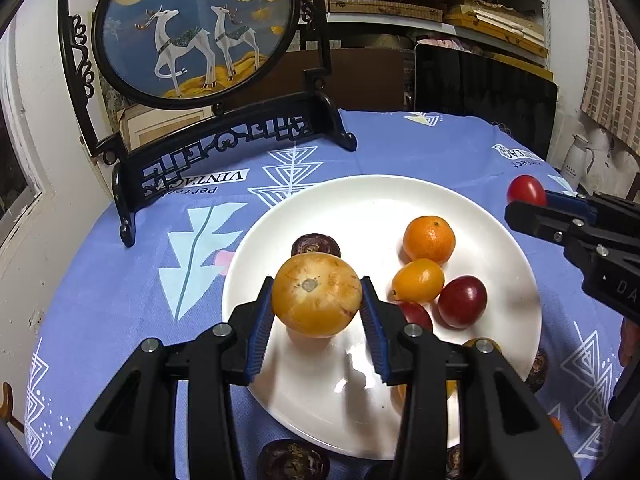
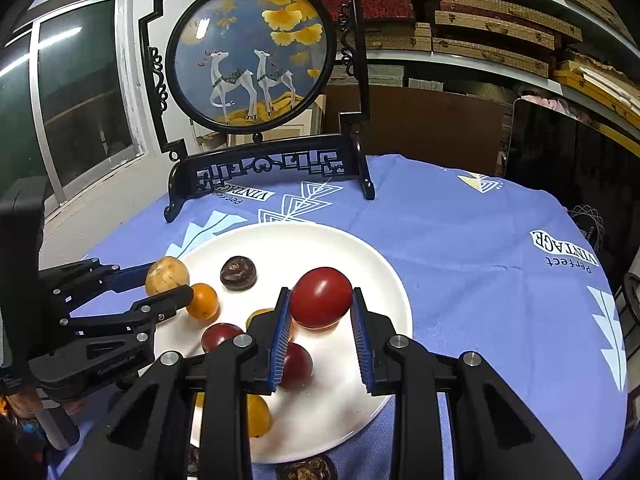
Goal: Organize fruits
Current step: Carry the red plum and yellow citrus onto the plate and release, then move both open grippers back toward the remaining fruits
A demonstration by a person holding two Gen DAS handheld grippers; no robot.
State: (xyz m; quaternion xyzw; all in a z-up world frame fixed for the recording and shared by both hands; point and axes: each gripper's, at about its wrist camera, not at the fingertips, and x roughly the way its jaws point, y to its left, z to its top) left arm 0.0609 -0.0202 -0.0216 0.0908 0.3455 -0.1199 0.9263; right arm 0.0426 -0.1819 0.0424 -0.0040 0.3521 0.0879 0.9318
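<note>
A white plate (image 1: 500,248) sits on the blue cloth and holds several fruits: a mandarin (image 1: 429,239), a kumquat (image 1: 418,281), red plums (image 1: 463,301) and a dark brown fruit (image 1: 316,245). My left gripper (image 1: 318,300) is shut on a yellow-brown round fruit (image 1: 316,294) above the plate's left part; it also shows in the right wrist view (image 2: 166,276). My right gripper (image 2: 320,304) is shut on a red fruit (image 2: 321,297) above the plate (image 2: 384,280); the red fruit shows at the right in the left wrist view (image 1: 526,191).
A black-framed round deer screen (image 1: 192,28) stands at the back of the table on the blue patterned cloth (image 1: 400,148). Dark fruits (image 1: 292,460) lie on the cloth by the plate's near rim. A dark chair back (image 1: 484,92) and shelves stand behind.
</note>
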